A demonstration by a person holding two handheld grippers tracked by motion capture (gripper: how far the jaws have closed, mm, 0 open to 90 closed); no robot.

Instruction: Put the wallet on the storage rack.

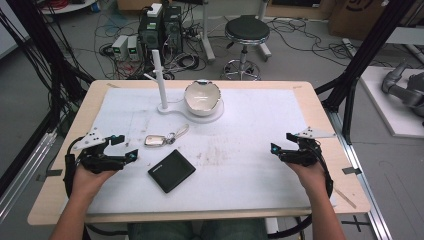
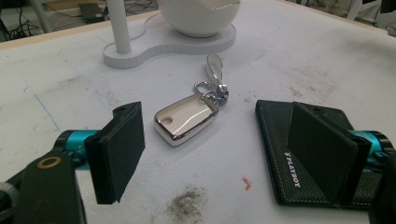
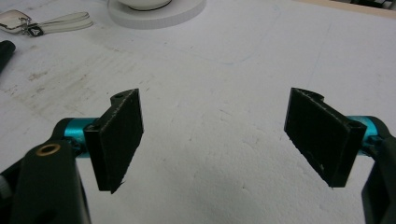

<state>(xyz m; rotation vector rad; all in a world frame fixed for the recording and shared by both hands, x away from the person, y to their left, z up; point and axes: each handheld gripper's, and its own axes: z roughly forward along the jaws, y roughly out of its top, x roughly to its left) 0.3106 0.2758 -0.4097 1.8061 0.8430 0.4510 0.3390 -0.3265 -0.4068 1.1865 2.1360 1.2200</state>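
Note:
A silver car key fob [image 1: 154, 140] [image 2: 186, 119] with a pale leather strap [image 1: 180, 132] [image 2: 215, 69] lies left of centre on the white mat. A black wallet [image 1: 171, 170] [image 2: 279, 149] lies flat just in front of it. My left gripper [image 1: 124, 147] [image 2: 217, 156] rests at the mat's left side, open, its jaws pointing toward the key fob with nothing between them. My right gripper [image 1: 281, 142] [image 3: 217, 140] stands open over bare mat at the right side.
A white stand [image 1: 176, 106] with a tall post [image 1: 159, 75] and a cracked-egg-shaped white bowl [image 1: 202, 97] [image 2: 201, 16] sits at the back centre of the mat. The mat [image 1: 250, 150] is smudged in the middle. A stool [image 1: 246, 32] and computer gear stand beyond the table.

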